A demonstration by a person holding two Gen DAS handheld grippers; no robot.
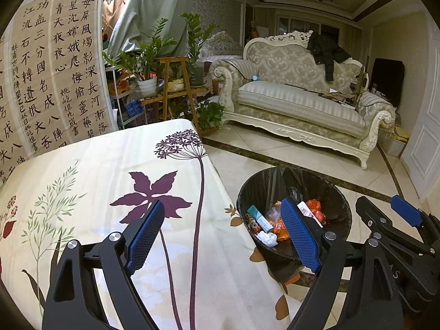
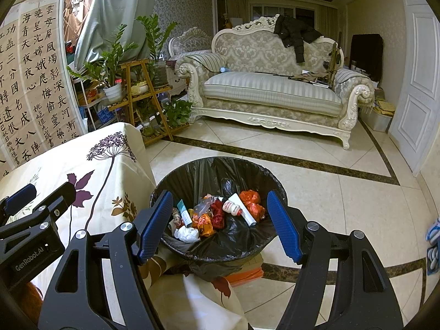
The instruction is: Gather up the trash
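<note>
The left claw (image 1: pixel 222 233) stands wide with nothing between its blue pads (image 1: pixel 145 236), poised over the tabletop (image 1: pixel 90 170), which is draped in a cream cloth printed with purple leaves and flowers. The right claw (image 2: pixel 220 222) is also wide and empty, poised over the bin (image 2: pixel 192 170), a round one lined with a black bag that stands on the tiled floor (image 2: pixel 330 192) just beside the tabletop's corner. The trash (image 2: pixel 217 216) lies in the bottom of the bin: crumpled white paper (image 2: pixel 187 233), orange and red wrappers, a small white bottle (image 2: pixel 232 207) and a teal-topped tube (image 2: pixel 184 211). In the left view the same bin (image 1: pixel 264 184) sits to the right of the tabletop, and the right claw's fingers (image 1: pixel 404 211) show at the right edge. Across the room stand a pale carved sofa (image 2: pixel 269 90) with a black jacket (image 2: pixel 294 35) over its back, potted plants (image 2: pixel 115 57) on a wooden stand, and calligraphy sheets (image 1: pixel 55 68) on the left wall.
</note>
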